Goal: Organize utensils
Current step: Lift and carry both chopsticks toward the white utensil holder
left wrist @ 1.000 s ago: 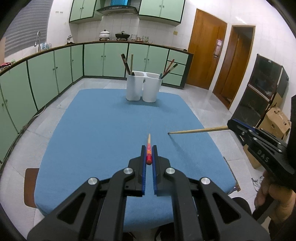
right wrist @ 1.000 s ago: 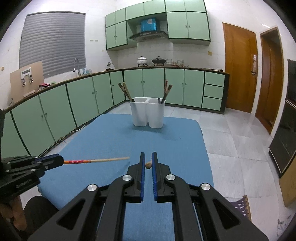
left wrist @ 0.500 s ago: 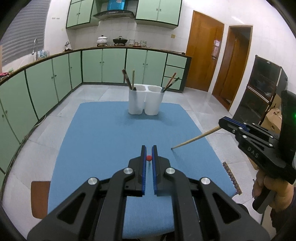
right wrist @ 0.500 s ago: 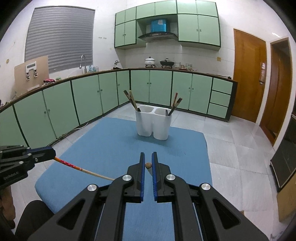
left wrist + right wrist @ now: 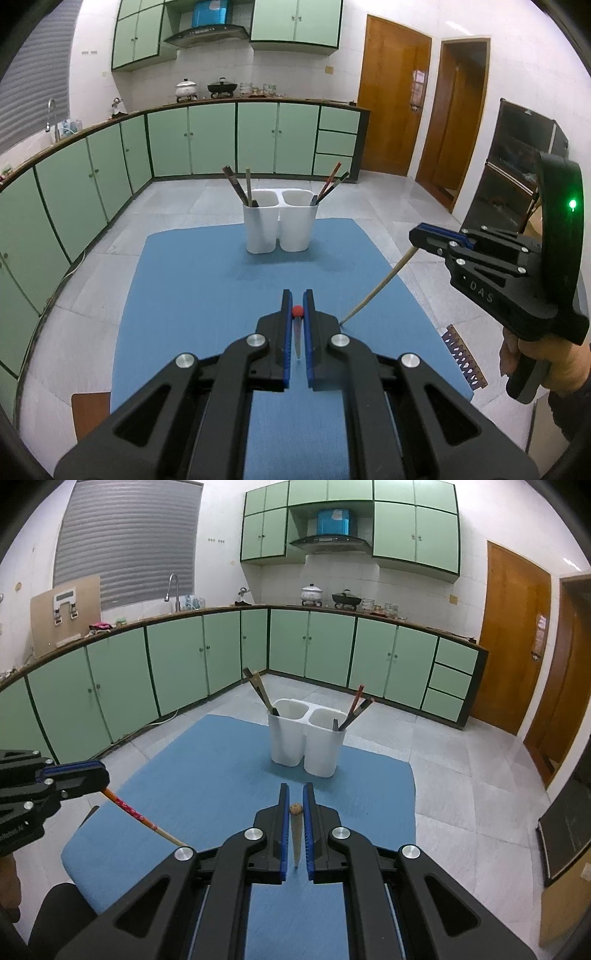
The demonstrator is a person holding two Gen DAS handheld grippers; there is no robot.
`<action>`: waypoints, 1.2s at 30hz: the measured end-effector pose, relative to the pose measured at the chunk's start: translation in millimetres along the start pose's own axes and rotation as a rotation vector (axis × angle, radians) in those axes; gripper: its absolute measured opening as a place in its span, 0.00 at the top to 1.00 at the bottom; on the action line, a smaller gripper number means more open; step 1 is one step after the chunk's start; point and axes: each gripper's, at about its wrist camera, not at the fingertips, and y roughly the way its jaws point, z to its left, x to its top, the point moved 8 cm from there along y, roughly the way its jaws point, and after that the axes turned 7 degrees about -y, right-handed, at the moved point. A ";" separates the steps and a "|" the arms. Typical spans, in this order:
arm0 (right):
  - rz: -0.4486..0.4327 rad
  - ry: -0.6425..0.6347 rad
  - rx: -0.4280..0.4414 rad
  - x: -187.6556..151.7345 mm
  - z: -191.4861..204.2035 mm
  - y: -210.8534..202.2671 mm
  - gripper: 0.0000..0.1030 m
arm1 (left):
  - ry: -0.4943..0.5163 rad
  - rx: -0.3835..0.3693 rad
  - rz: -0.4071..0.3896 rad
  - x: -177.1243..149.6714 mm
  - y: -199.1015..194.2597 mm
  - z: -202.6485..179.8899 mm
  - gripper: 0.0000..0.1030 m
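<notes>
Red-ended chopstick (image 5: 297,311) between left claw (image 5: 297,302) pads

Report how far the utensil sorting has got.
Done: chopsticks already stand in both cups of the white holder. In hand: the left claw grips a red-patterned chopstick, the right claw a plain wooden chopstick. Left: dropping both in; the blue mat shows no others.

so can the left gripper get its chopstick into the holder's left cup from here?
Probably yes. Left gripper is shut on the red chopstick, and bare blue mat lies between it and the white holder; left cup holds just two sticks.
</notes>
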 end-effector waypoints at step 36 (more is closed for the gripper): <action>-0.061 0.015 0.040 156.9 -39.8 -13.3 0.93 | 0.078 -0.004 -0.150 170.0 -1.0 -15.8 0.95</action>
